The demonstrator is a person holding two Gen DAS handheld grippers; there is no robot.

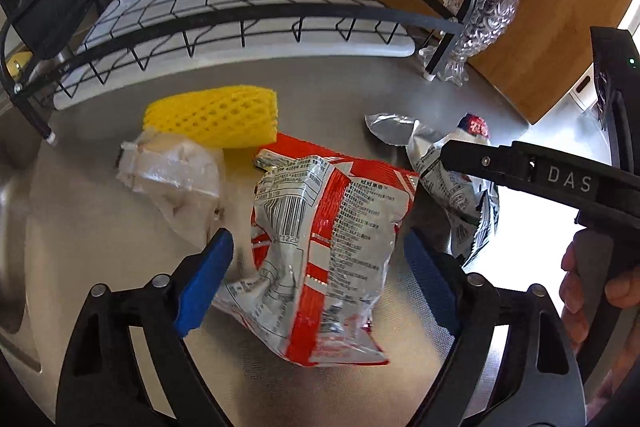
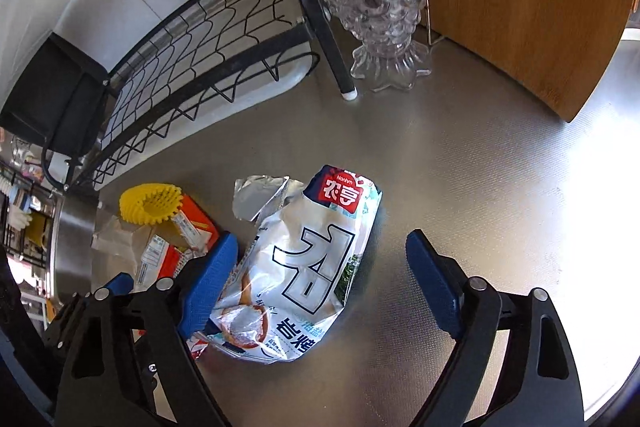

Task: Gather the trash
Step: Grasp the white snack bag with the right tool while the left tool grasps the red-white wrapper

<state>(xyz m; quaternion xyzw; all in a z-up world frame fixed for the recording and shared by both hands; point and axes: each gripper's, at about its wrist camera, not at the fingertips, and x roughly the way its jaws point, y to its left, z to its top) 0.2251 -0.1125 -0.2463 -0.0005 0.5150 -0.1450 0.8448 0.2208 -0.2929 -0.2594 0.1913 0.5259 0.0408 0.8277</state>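
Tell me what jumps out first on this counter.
A crumpled red and silver snack bag lies between the open fingers of the left gripper, with a bright yellow foam net behind it near the dish rack. To its right, a white snack bag sits within the open right gripper.

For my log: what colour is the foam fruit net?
Yellow; the foam fruit net shows best in the left wrist view.
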